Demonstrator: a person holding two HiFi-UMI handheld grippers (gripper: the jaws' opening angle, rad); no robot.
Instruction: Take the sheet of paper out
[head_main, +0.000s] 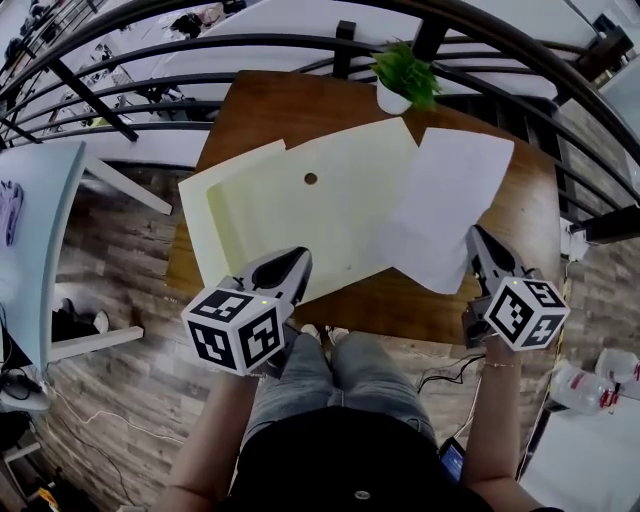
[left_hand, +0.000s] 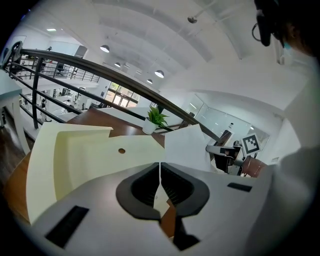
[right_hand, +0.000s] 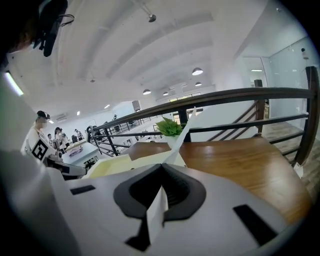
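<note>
Pinching the white sheet of paper at its near edge, the right gripper holds it over the wooden table, touching the yellow envelope. The left gripper has its jaws clamped on that envelope's near edge.

A small potted plant in a white pot stands at the far edge of a brown wooden table, just inside a black metal railing that curves around the table's far side. Grey-brown wood-plank flooring spreads below. A pale desk stands to the left, and a dark cable trails across the boards near the table's near right corner. Round ceiling lights glow in the white hall beyond, where several people stand well apart from the table.
</note>
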